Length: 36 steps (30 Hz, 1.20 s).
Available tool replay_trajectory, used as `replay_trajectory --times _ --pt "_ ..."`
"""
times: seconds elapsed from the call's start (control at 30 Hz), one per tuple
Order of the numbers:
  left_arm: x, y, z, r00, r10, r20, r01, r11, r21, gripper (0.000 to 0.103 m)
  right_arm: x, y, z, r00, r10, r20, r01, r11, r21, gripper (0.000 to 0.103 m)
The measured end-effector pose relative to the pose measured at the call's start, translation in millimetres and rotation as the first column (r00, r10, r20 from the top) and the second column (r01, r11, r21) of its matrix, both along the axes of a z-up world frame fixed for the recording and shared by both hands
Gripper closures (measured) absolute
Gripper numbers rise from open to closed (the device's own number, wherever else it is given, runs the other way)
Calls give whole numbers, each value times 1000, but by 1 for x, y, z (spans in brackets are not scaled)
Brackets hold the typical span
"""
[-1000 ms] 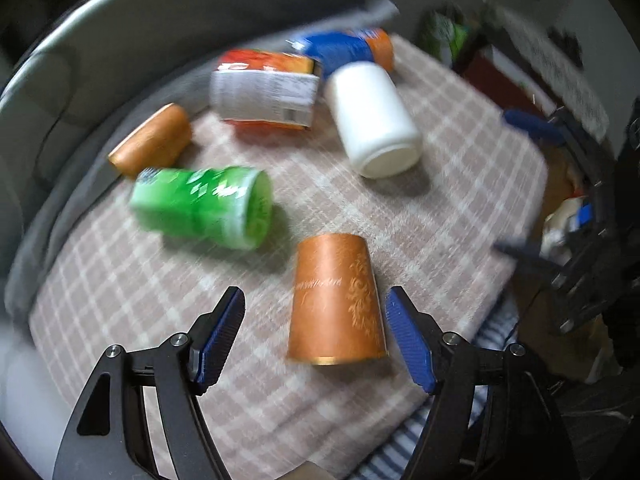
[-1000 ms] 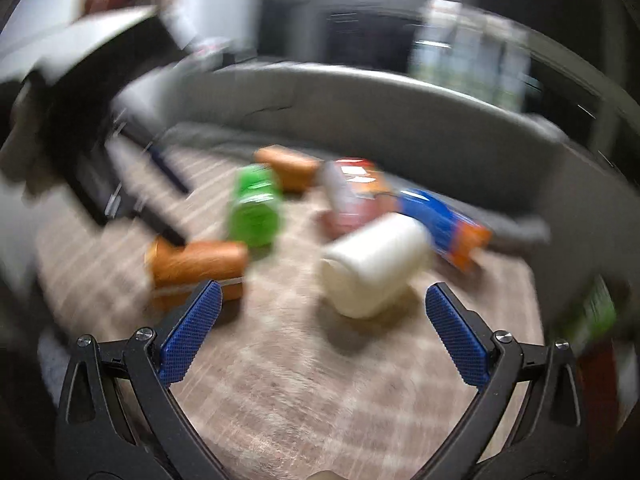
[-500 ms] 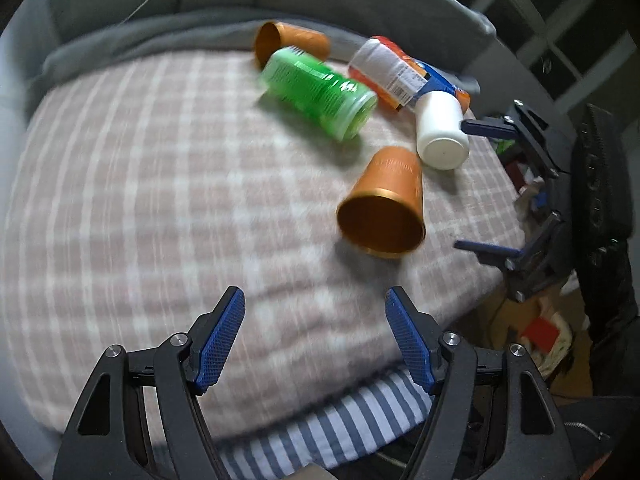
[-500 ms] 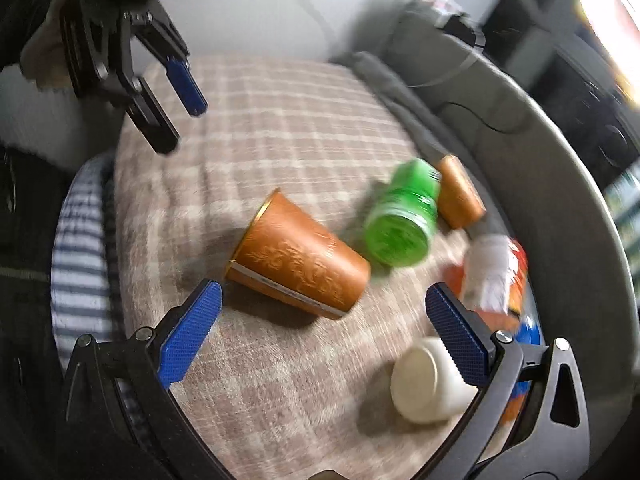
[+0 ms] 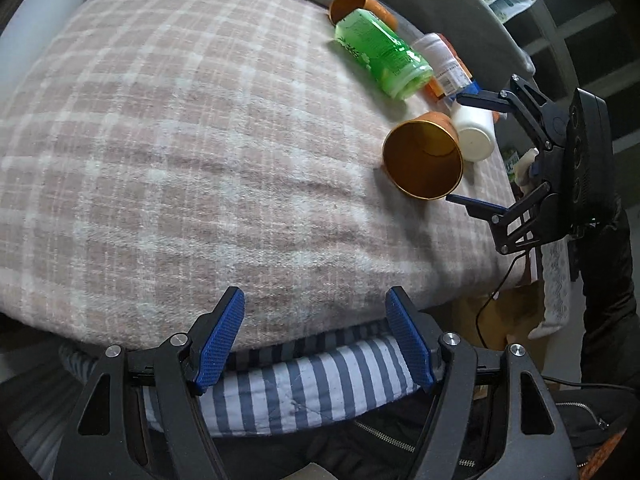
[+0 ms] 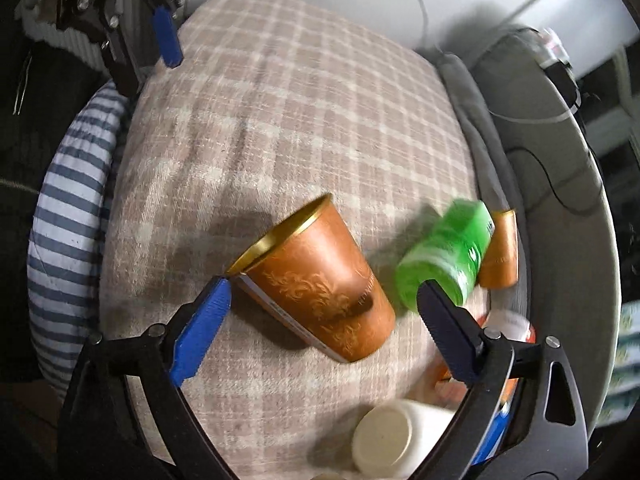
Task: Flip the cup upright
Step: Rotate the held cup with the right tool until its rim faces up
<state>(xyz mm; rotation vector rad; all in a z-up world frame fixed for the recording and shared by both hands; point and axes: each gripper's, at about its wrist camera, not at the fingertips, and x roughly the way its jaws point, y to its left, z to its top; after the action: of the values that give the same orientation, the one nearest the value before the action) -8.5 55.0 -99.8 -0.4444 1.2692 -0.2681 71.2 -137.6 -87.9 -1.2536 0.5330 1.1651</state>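
Note:
An orange cup with a gold rim [image 6: 320, 280] lies on its side on the plaid blanket [image 6: 300, 120]. In the left wrist view its open mouth [image 5: 422, 160] faces the camera. My right gripper [image 6: 324, 304] is open, with its jaws on either side of the cup, close to it; it also shows in the left wrist view [image 5: 468, 148]. My left gripper [image 5: 316, 336] is open and empty at the blanket's front edge, far from the cup; it also shows at the top left of the right wrist view [image 6: 166, 36].
A green bottle [image 5: 380, 54], a second orange cup [image 5: 352, 0], a white bottle [image 5: 474, 134] and an orange-labelled container [image 5: 444, 66] lie beyond the cup. A grey curved backrest [image 6: 560, 240] borders the far side. A striped cushion [image 5: 300, 384] lies under the blanket's front edge.
My right gripper has closed in around the cup. My left gripper has drawn back to the blanket's front edge. The cup still lies on its side.

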Motion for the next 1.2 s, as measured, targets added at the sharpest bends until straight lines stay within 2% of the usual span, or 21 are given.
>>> replay_trajectory --times 0.17,0.3,0.4,0.57,0.73,0.9,1.1,1.2 --pt "-2 12 7 999 31 18 -30 999 -18 30 0 18 -6 998 65 15 -64 997 -48 11" --pt "-4 20 7 998 51 21 -50 998 -37 30 3 31 -12 996 85 31 -82 993 -82 26" --pt "-6 25 5 998 62 17 -61 997 -48 30 6 42 -15 994 97 40 -93 990 -106 28" --pt "-6 31 4 997 70 19 -69 997 -45 30 17 52 -11 999 46 1 -46 996 -76 29" --pt "0 32 8 997 70 45 -69 997 -37 30 32 48 -5 997 -57 -52 56 998 -4 30" --pt "7 21 15 995 45 93 -45 999 -5 30 44 38 2 982 -164 -97 172 981 86 30" --pt "17 4 24 988 -2 154 -4 999 38 30 48 22 9 952 -267 -152 295 933 207 31" --pt "20 -5 29 982 -29 189 13 996 87 30 47 12 10 935 -313 -165 347 902 256 33"
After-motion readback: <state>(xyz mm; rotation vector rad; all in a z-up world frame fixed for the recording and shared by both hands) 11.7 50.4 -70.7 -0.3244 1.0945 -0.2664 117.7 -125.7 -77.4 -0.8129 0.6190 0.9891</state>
